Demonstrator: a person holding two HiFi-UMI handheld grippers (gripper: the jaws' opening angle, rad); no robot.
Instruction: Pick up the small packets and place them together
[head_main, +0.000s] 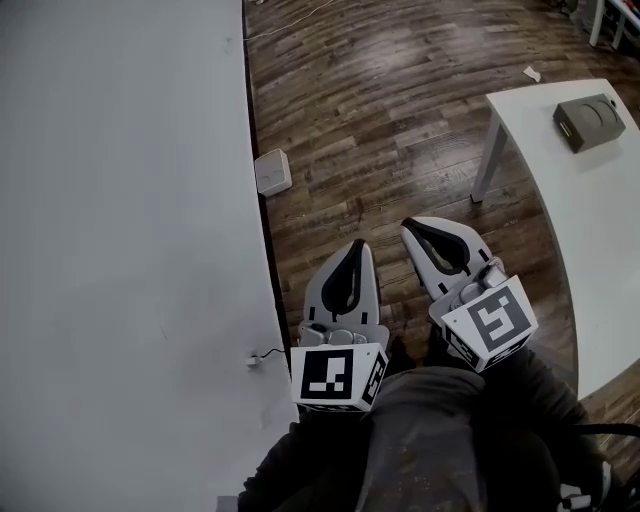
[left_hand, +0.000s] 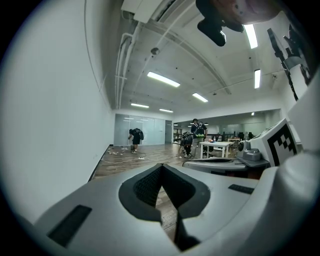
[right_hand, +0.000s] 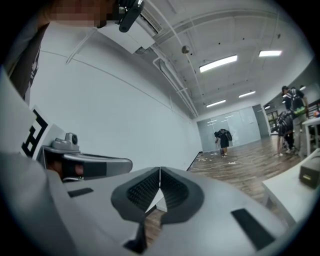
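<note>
Over the wooden floor (head_main: 380, 130), between the white wall (head_main: 120, 200) on your left and the white worktop (head_main: 590, 260) on your right, you hold both grippers side by side, near each other but not touching, pointing away from your body. Your dark sleeves (head_main: 430, 440) fill the bottom of the head view behind the two marker cubes.

Your left gripper (head_main: 354, 250) has its fingers clenched. In the left gripper view the dark ribbed pads (left_hand: 145, 187) meet at their tips, and only floor shows through the gap behind them. Your right gripper (head_main: 418, 232) is clenched the same way: in the right gripper view its pads (right_hand: 176, 191) touch at the tips and hold nothing.

You cannot tell from any view where the small packets are. The only thing on the worktop is a grey-green box (head_main: 590, 120), sitting near its far end, well apart from both grippers. A small white box (head_main: 272, 171) sits on the floor right against the foot of the wall, ahead of your left gripper. A scrap of paper (head_main: 532, 73) lies on the floor beyond the worktop's corner. Far down the room, the left gripper view shows people (left_hand: 135, 137) standing by another white table (left_hand: 216, 146).
</note>
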